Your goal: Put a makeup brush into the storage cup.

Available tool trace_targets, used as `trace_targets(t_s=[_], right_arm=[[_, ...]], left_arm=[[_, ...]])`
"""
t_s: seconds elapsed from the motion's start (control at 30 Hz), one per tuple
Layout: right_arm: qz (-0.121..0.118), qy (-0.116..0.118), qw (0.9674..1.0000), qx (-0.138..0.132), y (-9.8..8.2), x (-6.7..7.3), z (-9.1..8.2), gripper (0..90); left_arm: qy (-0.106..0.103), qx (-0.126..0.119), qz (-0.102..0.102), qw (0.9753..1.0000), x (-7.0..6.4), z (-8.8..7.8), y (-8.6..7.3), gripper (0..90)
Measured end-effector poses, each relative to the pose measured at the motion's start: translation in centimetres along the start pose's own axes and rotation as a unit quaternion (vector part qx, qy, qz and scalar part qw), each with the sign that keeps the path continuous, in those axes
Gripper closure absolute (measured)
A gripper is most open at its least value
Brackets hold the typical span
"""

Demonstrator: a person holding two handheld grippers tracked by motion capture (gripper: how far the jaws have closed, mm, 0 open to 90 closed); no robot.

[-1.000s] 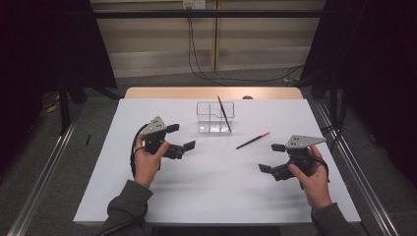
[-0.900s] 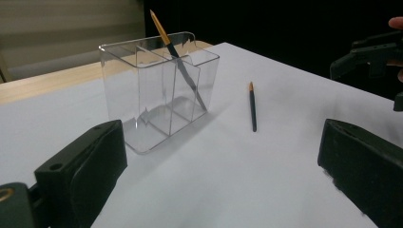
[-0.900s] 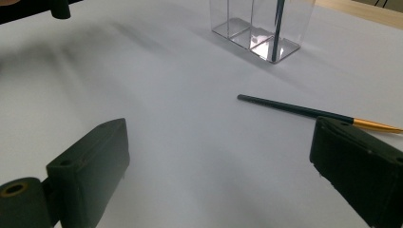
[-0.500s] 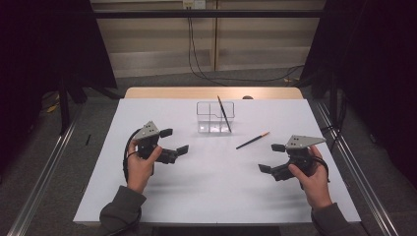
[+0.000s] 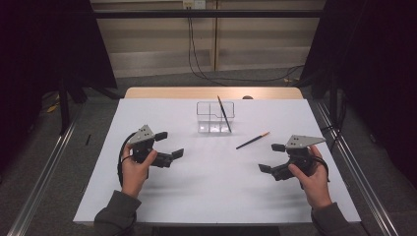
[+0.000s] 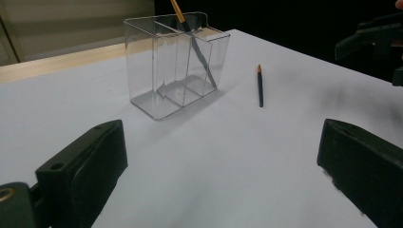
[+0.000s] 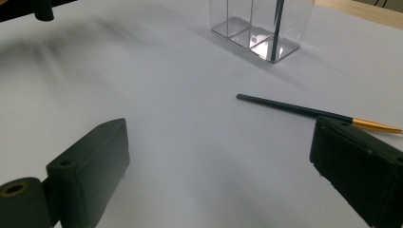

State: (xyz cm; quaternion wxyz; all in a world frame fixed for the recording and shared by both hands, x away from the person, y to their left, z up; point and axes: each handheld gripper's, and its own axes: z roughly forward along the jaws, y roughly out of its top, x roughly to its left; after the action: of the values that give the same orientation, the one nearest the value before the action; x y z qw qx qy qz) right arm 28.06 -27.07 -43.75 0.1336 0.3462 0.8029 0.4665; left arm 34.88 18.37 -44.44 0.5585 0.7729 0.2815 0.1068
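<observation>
Overhead, the left gripper (image 5: 170,145) and right gripper (image 5: 272,158) hover with jaws wide apart, gripping nothing. The right gripper view shows a pencil (image 7: 316,113) lying near the clear box (image 7: 259,23), whose own pencil (image 6: 197,47) leans inside.

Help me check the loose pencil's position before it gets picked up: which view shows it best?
The right gripper view: the loose pencil lies close and sharp on the white table. The left gripper view shows it small and foreshortened; the high view shows it tiny beside the clear holder.

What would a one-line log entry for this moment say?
left gripper: open, empty | right gripper: open, empty | one pencil: on table | other pencil: in clear holder
</observation>
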Motion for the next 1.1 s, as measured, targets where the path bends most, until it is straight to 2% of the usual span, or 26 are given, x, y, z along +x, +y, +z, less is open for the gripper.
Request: trace_targets(t_s=[0.03,0.07,0.13,0.23,0.3,0.37,0.43,0.47,0.57,0.63,0.7,0.77,0.8,0.9,0.97,1.03,1.1], right_arm=[[0.001,0.0,1.0,0.0,0.0,0.0,0.0,5.4],[0.0,0.001,1.0,0.0,0.0,0.0,0.0,5.4],[0.0,0.0,1.0,0.0,0.0,0.0,0.0,5.4],[-0.001,0.001,1.0,0.001,0.0,0.0,0.1,5.4],[-0.002,0.001,1.0,0.002,0.0,0.0,0.1,5.4],[-0.002,0.002,1.0,0.002,0.0,0.1,0.2,5.4],[-0.002,0.003,1.0,0.003,0.0,0.1,0.2,5.3],[-0.003,0.003,1.0,0.003,0.0,0.1,0.2,5.3],[-0.001,0.002,1.0,0.003,0.0,0.1,0.2,5.4],[-0.001,0.003,1.0,0.003,-0.1,0.0,0.2,5.3],[-0.001,0.001,1.0,0.004,-0.1,0.0,0.2,5.4],[0.0,0.0,1.0,0.004,-0.2,-0.1,0.2,5.4],[0.0,0.001,1.0,0.005,-0.2,-0.1,0.1,5.4],[0.001,-0.001,1.0,0.003,-0.2,-0.1,0.1,5.4],[0.001,-0.002,1.0,0.003,-0.2,-0.1,0.0,5.4],[0.001,-0.001,1.0,0.003,-0.2,-0.1,0.0,5.4],[0.002,-0.002,1.0,0.002,-0.2,-0.2,-0.1,5.4]], left_arm=[[-0.006,-0.003,0.0,1.0,0.1,-0.1,-0.1,2.3],[0.003,0.001,0.001,1.0,0.0,-0.2,-0.1,2.3],[-0.003,0.001,0.0,1.0,0.1,-0.4,-0.3,2.3],[0.003,0.002,-0.004,1.0,0.1,-0.8,-0.4,2.4],[0.0,0.001,0.001,1.0,0.2,-1.0,-0.5,2.4],[0.011,0.004,0.002,0.9999,0.0,-1.3,-0.5,2.3],[0.01,0.007,0.005,0.9999,0.1,-1.6,-0.6,2.3],[0.003,0.001,0.0,1.0,0.1,-1.6,-0.7,2.3],[0.016,0.011,0.007,0.9998,0.1,-2.0,-0.8,2.3],[0.007,0.007,0.007,0.9999,0.2,-2.2,-0.9,2.3],[0.02,0.011,0.006,0.9997,0.1,-2.4,-0.9,2.3],[0.01,0.01,0.006,0.9999,0.2,-2.4,-1.1,2.3],[0.018,0.013,0.009,0.9997,0.2,-2.6,-1.1,2.2],[0.018,0.014,0.011,0.9997,0.1,-2.8,-1.2,2.2],[0.01,0.013,0.011,0.9998,0.2,-2.9,-1.3,2.1],[0.022,0.019,0.013,0.9995,0.1,-3.1,-1.3,2.0],[0.013,0.013,0.006,0.9998,0.1,-3.2,-1.5,2.0]])
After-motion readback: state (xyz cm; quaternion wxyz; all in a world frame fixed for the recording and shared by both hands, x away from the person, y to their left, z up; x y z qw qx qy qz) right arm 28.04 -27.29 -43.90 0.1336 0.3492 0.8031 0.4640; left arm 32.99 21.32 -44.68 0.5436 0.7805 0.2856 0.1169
